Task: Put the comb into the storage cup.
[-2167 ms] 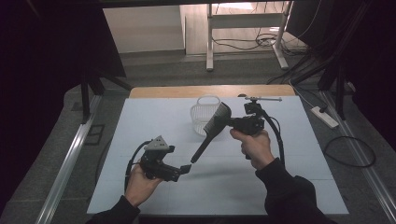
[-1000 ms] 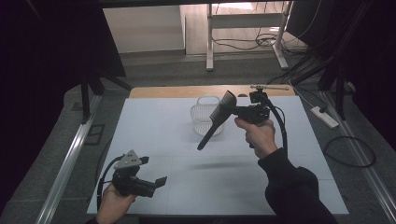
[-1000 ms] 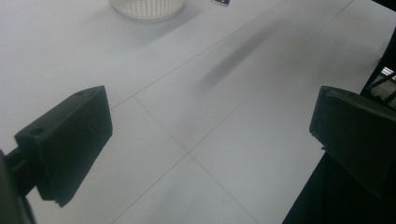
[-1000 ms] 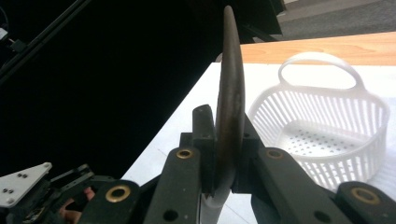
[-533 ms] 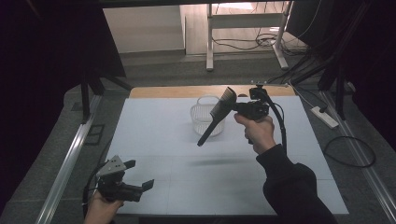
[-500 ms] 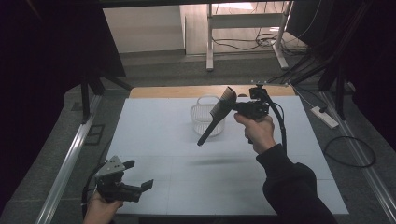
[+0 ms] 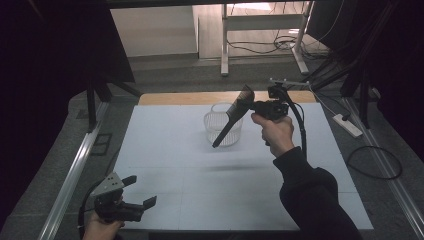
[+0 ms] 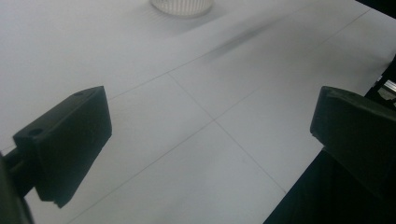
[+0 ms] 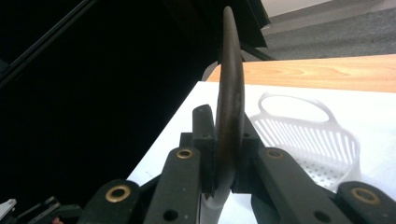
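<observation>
At the near left corner of the desk (image 7: 165, 150), the left tool (image 7: 144, 196) sits low in the person's left hand (image 7: 102, 227), just above the white surface by the front edge. Its two black jaws stand wide apart with nothing between them; the left gripper view looks across bare white desk marked by thin seams, with the base of the basket (image 8: 182, 5) at the top edge and a long soft shadow running beside it.

Toward the middle of the desk, near its far side, stands the white slotted basket (image 7: 220, 131), upright, with a loop handle at its rim. In the right gripper view the same basket (image 9: 322, 149) lies below and beyond the jaws, its slotted wall and dotted bottom showing.

Further right, the right tool (image 7: 254, 106) is held up in the air by the right hand (image 7: 272, 132), pointing left over the basket. Its jaws are pressed together on a dark comb (image 7: 231, 120), gripped near the broad toothed end, which rises up and to the right; the thin handle slants down to the left across the front of the basket. Whether the handle tip touches the basket I cannot tell. In the right gripper view the comb (image 9: 229, 98) stands edge-on between the pads, tapering upward
</observation>
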Motion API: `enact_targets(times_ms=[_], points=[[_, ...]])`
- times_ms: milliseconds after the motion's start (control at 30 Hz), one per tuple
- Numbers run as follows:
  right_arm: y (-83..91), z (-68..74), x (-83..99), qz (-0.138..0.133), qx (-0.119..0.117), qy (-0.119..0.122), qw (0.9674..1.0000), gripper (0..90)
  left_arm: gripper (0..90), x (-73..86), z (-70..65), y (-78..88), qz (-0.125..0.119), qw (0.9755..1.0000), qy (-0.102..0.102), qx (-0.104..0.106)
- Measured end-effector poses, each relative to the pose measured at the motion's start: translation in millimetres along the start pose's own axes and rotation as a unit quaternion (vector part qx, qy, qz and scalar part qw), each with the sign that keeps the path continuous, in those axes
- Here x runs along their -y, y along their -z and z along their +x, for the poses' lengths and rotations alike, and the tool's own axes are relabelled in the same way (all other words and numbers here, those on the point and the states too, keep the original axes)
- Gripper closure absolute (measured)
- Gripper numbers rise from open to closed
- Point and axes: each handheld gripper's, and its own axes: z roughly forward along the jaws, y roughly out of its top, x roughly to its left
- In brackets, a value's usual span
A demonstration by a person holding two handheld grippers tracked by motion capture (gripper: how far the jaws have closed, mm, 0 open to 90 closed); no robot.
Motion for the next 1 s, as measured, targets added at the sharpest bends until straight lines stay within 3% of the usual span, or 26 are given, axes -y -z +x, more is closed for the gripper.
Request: enact_targets(times_ms=[1000], points=[[-4.7, -11.8, -24.3, -0.027, 0.026, -0.004, 0.9993, 84.0, 0.0, 6.9, -2.7, 10.8, -0.002, 0.9998, -0.005, -0.019]])
